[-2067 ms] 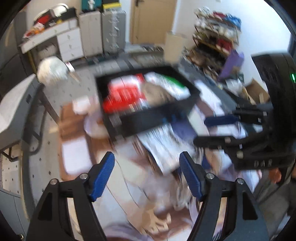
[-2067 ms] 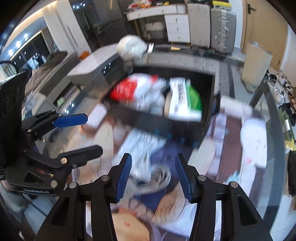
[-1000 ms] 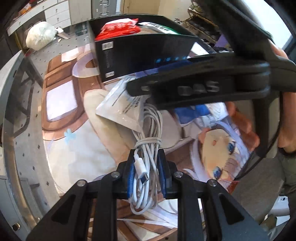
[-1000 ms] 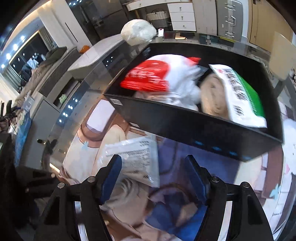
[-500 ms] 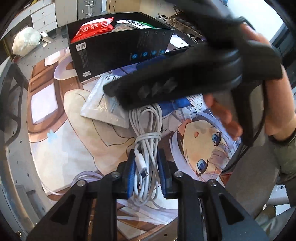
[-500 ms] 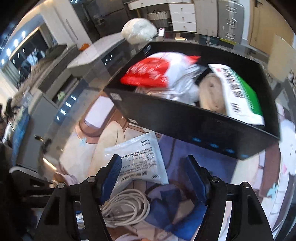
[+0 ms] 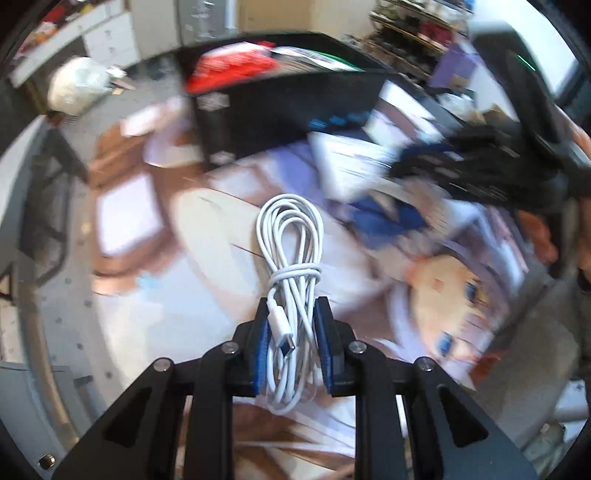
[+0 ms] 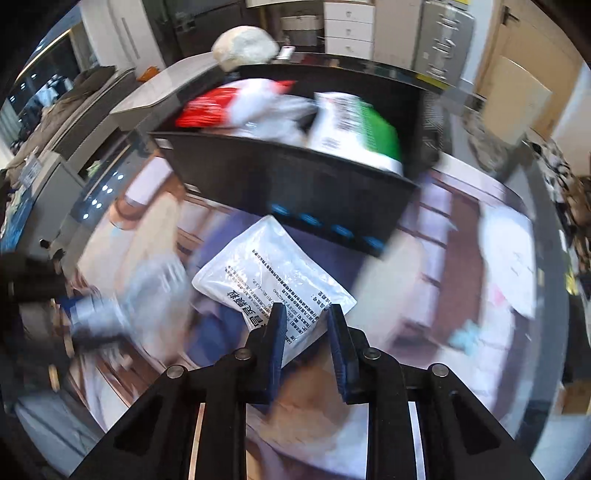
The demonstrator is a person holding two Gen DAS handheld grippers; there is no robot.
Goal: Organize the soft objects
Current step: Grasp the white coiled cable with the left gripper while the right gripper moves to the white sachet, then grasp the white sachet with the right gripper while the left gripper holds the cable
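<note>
My left gripper [image 7: 293, 341] is shut on a coiled white USB cable [image 7: 291, 254] and holds it above the printed mat. My right gripper [image 8: 306, 334] is shut on the near edge of a white plastic pouch with black print [image 8: 271, 280]. The pouch hangs forward toward a black box [image 8: 295, 184]. The box holds a red and white bag [image 8: 221, 105] and a green and white pack [image 8: 354, 129]. In the left wrist view the box [image 7: 280, 110] is at the top, and the right gripper with the pouch [image 7: 351, 166] is blurred at the right.
An anime-print mat [image 7: 443, 288] covers the table. A white lumpy bag [image 8: 245, 46] sits behind the box. Drawers and cabinets [image 8: 439, 33] stand at the back. A grey desk [image 8: 159, 92] is at the left. Shelves with clutter [image 7: 424, 26] are far right.
My right gripper has closed on the white pouch and lifted it off the mat. My left gripper has raised the cable away from the mat. Both views are blurred by motion.
</note>
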